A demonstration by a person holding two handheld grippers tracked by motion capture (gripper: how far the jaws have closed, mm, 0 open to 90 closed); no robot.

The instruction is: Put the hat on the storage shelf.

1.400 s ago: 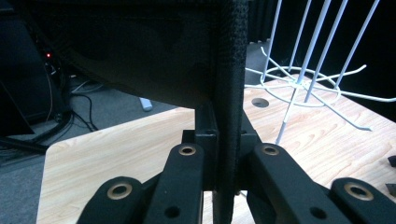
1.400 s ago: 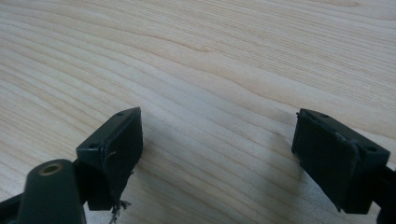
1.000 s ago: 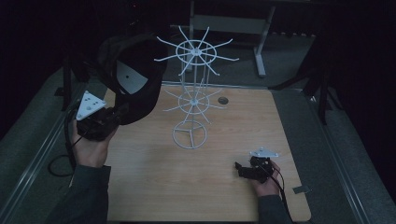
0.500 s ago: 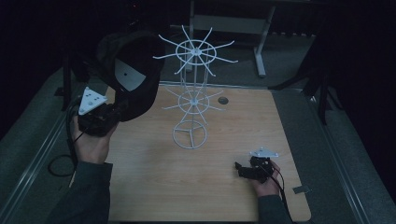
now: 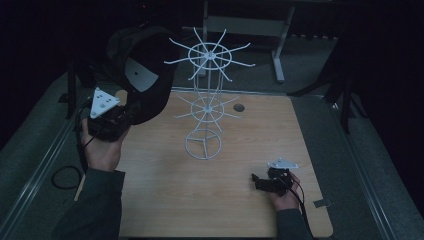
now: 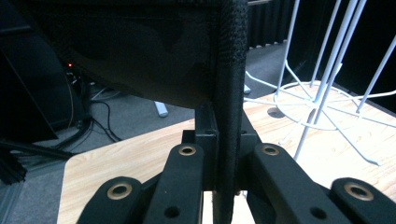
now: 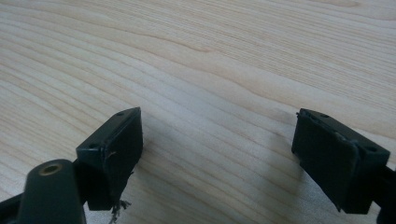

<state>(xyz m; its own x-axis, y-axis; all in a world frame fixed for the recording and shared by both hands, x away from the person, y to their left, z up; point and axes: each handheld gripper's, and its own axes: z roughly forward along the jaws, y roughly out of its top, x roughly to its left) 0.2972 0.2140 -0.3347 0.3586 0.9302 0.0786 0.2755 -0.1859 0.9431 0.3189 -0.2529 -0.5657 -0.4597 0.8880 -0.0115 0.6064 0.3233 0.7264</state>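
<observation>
High view: dark fabric cap point(image 5: 142, 75) raised over the table's left edge in the left gripper point(image 5: 120, 112), beside a white wire rack point(image 5: 206, 102); right gripper point(image 5: 260, 181) low on pale wood table point(image 5: 165, 190).
Left gripper view: jaws clamped on cap's mesh edge point(image 6: 229, 93).
Right gripper view: jaws wide over woodgrain.

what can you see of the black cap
The black cap is a dark baseball-style cap of fabric, held up off the table to the left of the white wire rack. Its hollow inside faces the high view, with a pale grey panel showing in it. The left gripper has its jaws shut on the cap's textured edge, which runs upright between them. Only the gripper appears to touch it; it is not on a rack prong.
</observation>
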